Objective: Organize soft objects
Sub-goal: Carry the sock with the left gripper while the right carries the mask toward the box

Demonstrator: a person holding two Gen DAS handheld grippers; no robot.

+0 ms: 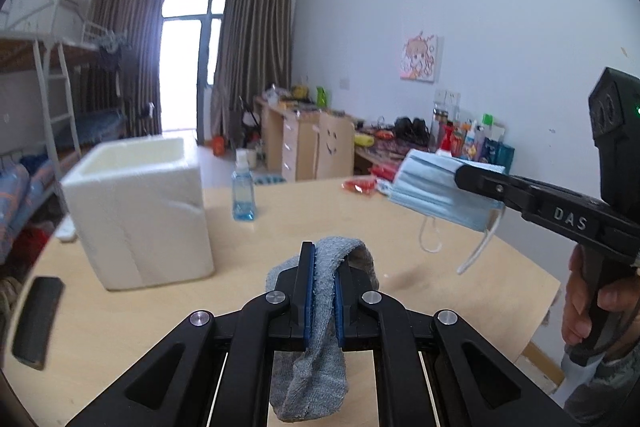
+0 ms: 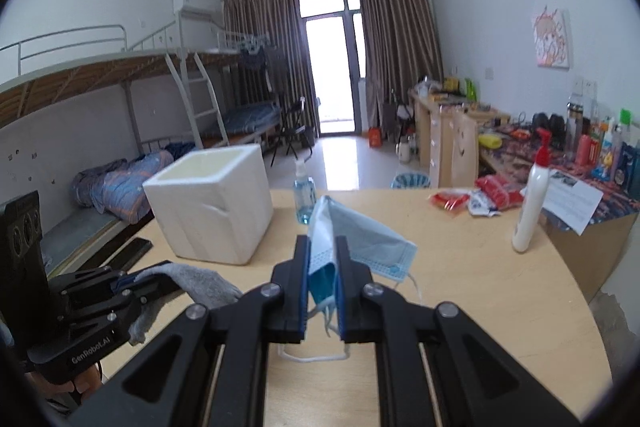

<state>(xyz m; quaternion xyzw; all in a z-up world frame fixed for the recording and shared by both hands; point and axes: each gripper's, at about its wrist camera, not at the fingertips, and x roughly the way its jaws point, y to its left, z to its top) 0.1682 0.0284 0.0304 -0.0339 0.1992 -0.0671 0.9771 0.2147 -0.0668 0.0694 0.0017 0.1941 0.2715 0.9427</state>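
My left gripper (image 1: 323,259) is shut on a grey sock (image 1: 320,367) that hangs above the wooden table (image 1: 140,327). It also shows in the right wrist view (image 2: 128,281) at lower left with the sock (image 2: 200,283). My right gripper (image 2: 323,247) is shut on a light blue face mask (image 2: 360,235), held above the table (image 2: 480,287). In the left wrist view the right gripper (image 1: 460,175) holds the mask (image 1: 432,195) at the right. A white foam box (image 1: 140,211), open on top, stands on the table's left; it shows too in the right wrist view (image 2: 212,203).
A blue sanitizer bottle (image 1: 243,191) stands behind the box. A white lotion bottle with red pump (image 2: 530,199) and red snack packets (image 2: 472,199) sit at the table's far right. A black flat object (image 1: 38,323) lies at the left edge. A bunk bed (image 2: 120,107) stands beyond.
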